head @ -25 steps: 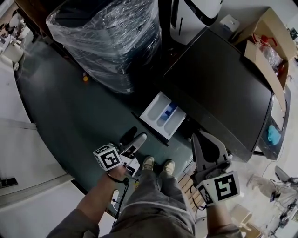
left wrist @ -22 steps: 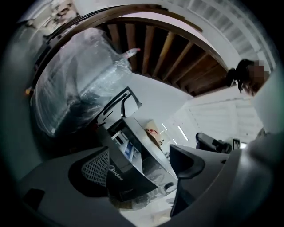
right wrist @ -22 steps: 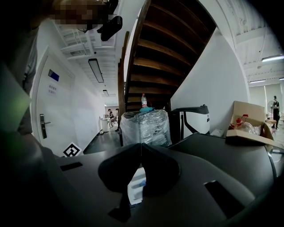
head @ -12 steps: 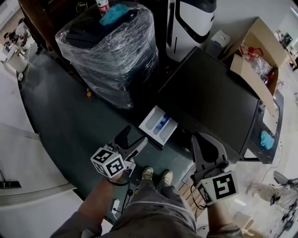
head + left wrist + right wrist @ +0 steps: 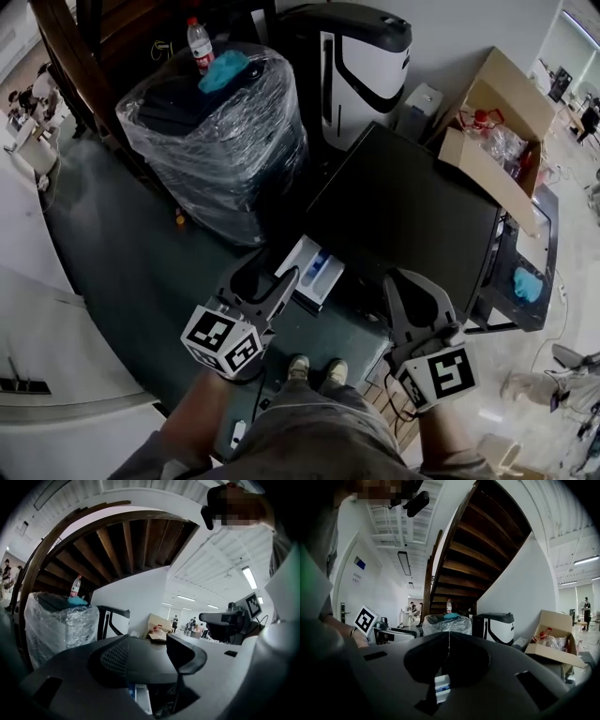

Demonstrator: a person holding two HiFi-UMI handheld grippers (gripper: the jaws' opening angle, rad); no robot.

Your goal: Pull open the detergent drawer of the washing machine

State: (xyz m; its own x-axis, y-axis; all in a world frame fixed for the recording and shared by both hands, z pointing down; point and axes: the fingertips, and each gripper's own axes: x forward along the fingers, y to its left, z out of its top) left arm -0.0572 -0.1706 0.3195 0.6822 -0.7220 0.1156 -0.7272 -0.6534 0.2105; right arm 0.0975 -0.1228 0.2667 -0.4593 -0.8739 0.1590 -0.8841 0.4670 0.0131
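The washing machine [image 5: 403, 211] has a flat black top and stands right of centre in the head view. Its white detergent drawer [image 5: 311, 269], with a blue compartment, sticks out of the front toward me. My left gripper [image 5: 266, 276] hovers just left of and nearer than the drawer. Its jaws are closing, still apart, with nothing between them [image 5: 151, 657]. My right gripper [image 5: 405, 281] is held over the machine's near edge, shut and empty, its pads meeting in a line [image 5: 449, 645]. The drawer [image 5: 442, 686] shows below those jaws.
A plastic-wrapped stack [image 5: 220, 141] with a bottle [image 5: 199, 41] and a blue cloth stands at the left. Behind the machine are a white-and-black appliance [image 5: 361, 66] and an open cardboard box [image 5: 497, 122]. The person's shoes [image 5: 314, 369] are on the dark floor mat.
Both grippers have risen from near the floor. The left one rolled and its jaws narrowed. The drawer stays pulled out, and the head view has tilted further up the room.
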